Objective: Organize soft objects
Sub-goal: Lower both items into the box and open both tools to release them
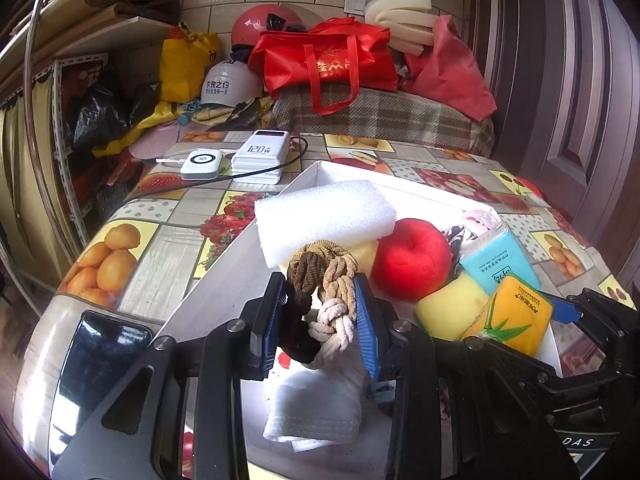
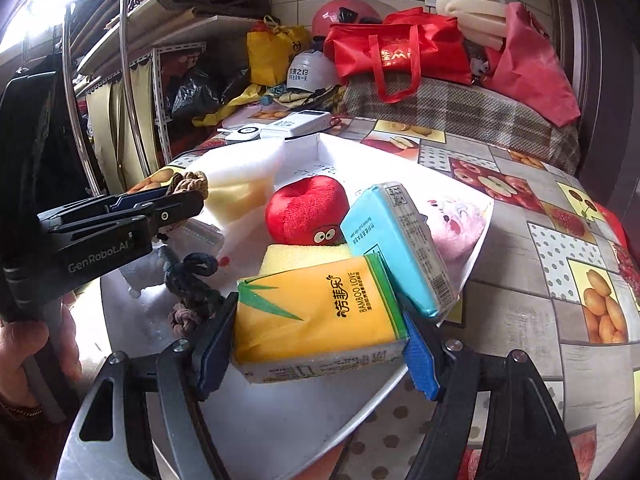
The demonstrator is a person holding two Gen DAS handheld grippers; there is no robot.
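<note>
A white box (image 1: 344,170) (image 2: 344,148) holds a white foam block (image 1: 324,216) (image 2: 236,164), a red plush apple (image 1: 412,260) (image 2: 306,208), a yellow sponge (image 1: 452,308) (image 2: 304,254) and a blue tissue pack (image 1: 496,256) (image 2: 396,240). My left gripper (image 1: 320,304) (image 2: 176,200) is shut on a knotted braided rope (image 1: 328,280) (image 2: 190,182) above the box's near part. My right gripper (image 2: 320,328) (image 1: 560,308) is shut on a yellow tissue pack (image 2: 320,316) (image 1: 512,316), held over the box beside the blue pack.
A folded white cloth (image 1: 316,408) and a dark braided cord (image 2: 192,280) lie in the box's near part. Two white power banks (image 1: 256,156) with a cable sit at the table's far side. A black phone (image 1: 100,368) lies near left. Bags and helmets (image 1: 328,60) pile behind.
</note>
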